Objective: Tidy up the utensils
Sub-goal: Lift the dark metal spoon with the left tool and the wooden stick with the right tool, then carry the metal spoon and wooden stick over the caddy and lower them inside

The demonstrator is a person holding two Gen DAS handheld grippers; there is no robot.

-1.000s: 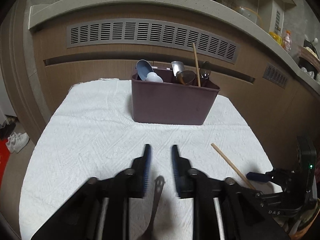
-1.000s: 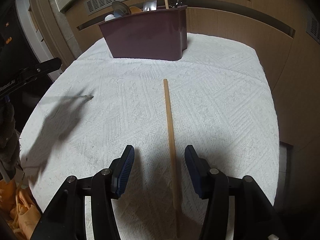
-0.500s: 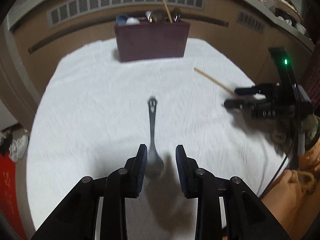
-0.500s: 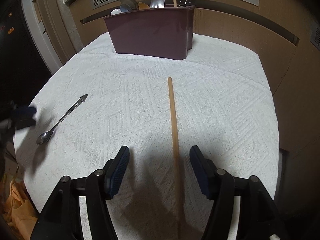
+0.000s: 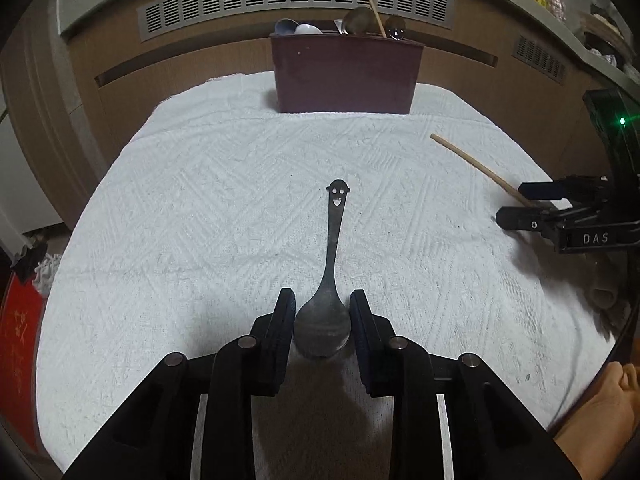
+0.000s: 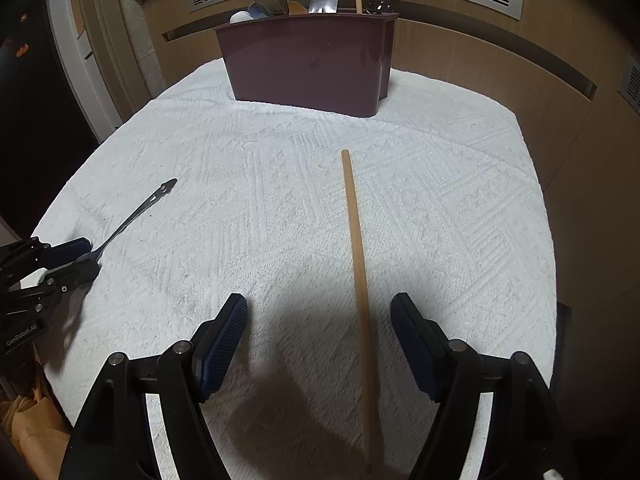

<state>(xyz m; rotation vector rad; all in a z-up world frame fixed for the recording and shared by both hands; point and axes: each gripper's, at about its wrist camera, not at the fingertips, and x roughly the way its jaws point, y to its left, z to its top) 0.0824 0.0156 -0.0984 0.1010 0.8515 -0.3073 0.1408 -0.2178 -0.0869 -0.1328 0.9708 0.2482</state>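
left gripper – narrow gap, pads flanking the spoon bowl, contact unclear | right gripper – jaws opening wide, chopstick lying loose between them on the white cloth | maroon caddy at the far edge, utensils upright inside

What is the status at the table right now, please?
Left gripper straddling spoon bowl. Right gripper opening over chopstick. Path to caddy clear.
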